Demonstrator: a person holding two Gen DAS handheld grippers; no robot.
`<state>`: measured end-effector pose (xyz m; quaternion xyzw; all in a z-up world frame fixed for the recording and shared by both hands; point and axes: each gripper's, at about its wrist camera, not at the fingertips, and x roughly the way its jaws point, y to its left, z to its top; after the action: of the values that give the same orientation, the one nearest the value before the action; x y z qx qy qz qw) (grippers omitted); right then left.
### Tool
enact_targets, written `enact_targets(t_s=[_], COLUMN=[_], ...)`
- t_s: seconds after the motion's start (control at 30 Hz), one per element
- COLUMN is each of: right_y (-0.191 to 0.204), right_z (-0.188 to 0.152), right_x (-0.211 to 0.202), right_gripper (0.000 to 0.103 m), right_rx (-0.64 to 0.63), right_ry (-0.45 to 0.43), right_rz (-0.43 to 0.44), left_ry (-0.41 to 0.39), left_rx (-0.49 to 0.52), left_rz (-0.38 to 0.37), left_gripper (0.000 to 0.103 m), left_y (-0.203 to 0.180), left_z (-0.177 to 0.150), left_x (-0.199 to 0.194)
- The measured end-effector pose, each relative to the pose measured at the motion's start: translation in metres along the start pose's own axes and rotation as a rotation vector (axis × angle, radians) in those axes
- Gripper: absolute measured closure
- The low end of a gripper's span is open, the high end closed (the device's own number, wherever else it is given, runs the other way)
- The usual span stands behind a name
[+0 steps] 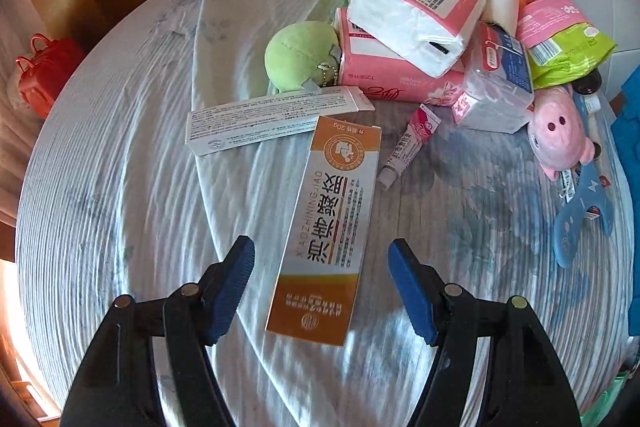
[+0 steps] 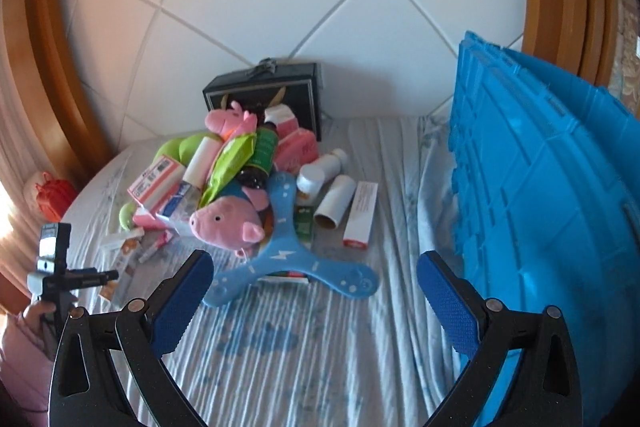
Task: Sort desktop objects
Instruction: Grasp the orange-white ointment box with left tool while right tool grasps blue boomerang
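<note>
A bed under a pale blue striped sheet [image 1: 120, 187] sits against a white quilted headboard [image 2: 260, 7], with a blue plastic crate [image 2: 540, 207] standing at one side. The left gripper [image 1: 320, 267] tilts steeply down, fingers spread and empty, above an orange-and-silver cardboard ointment box [image 1: 328, 227] lying flat before the heaped clutter. The right gripper [image 2: 316, 291] hangs spread and empty near a blue three-armed plastic boomerang [image 2: 288, 259].

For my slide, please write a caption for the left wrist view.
Open left gripper above an orange medicine box on striped bedding.
</note>
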<state>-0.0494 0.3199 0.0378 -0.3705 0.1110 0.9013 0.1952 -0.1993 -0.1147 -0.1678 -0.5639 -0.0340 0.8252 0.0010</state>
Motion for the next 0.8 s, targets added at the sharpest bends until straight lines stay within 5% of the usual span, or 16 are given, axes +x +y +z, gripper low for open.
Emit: enact_targets(t_s=[0.3,0.37,0.4,0.43,0.53,0.6,0.7,0.8], right_y=[-0.024,-0.024,-0.023,-0.020,-0.017,-0.019,-0.029,-0.029], right_z=[-0.014,-0.014,-0.012,-0.010,-0.003,0.001,0.000,-0.014], right_x=[0.153,0.177,0.188,0.199,0.229,0.245,0.270,0.274], right_gripper=[0.000,0.020,0.044,0.056,0.056,0.056,0.057,0.062], right_rx=[0.016,0.009,-0.007,-0.027,-0.061,-0.066,-0.028,-0.019], right_ry=[0.338,0.379,0.387,0.399,0.424,0.420,0.458,0.532], right_rz=[0.094,0.092,0.089,0.079,0.081,0.056,0.044,0.089], left_ry=[0.052,0.042,0.044,0.050,0.044,0.025,-0.012,0.003], left_rx=[-0.011,0.012,0.014,0.000,-0.009,-0.018,-0.011,-0.024], left_rz=[0.028,0.028,0.033,0.037,0.045,0.034,0.026,0.033], left_gripper=[0.031,0.028,0.022,0.014,0.010,0.017,0.054,0.056], left_y=[-0.003,-0.002,-0.001,0.003,0.006,0.007,0.002,-0.002], left_z=[0.012,0.013,0.013,0.014,0.014,0.012,0.008,0.000], left_x=[0.045,0.046,0.047,0.049,0.050,0.047,0.038,0.033])
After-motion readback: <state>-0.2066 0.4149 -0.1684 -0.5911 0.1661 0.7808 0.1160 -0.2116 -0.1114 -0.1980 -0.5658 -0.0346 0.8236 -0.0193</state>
